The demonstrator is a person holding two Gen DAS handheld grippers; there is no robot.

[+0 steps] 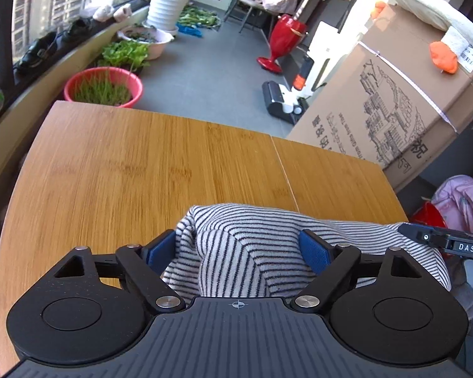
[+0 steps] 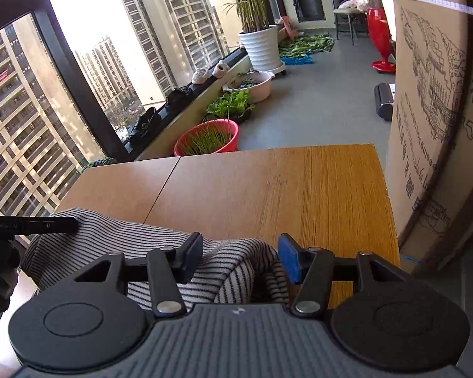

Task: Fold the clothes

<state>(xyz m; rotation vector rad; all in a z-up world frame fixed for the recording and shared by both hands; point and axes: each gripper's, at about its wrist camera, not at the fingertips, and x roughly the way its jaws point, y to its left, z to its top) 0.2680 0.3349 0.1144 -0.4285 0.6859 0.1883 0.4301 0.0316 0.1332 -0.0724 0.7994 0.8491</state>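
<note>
Lay bunched between the spread fingers of the left gripper: striped top, at the near table edge. Same with the right gripper, fingers apart, cloth between, not pinched.

Wooden table, seam across top; striped garment bunched at near edge.

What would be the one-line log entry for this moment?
stage: start of fold | left gripper: open around striped garment | right gripper: open around it | garment: bunched at near edge of wooden table
</note>
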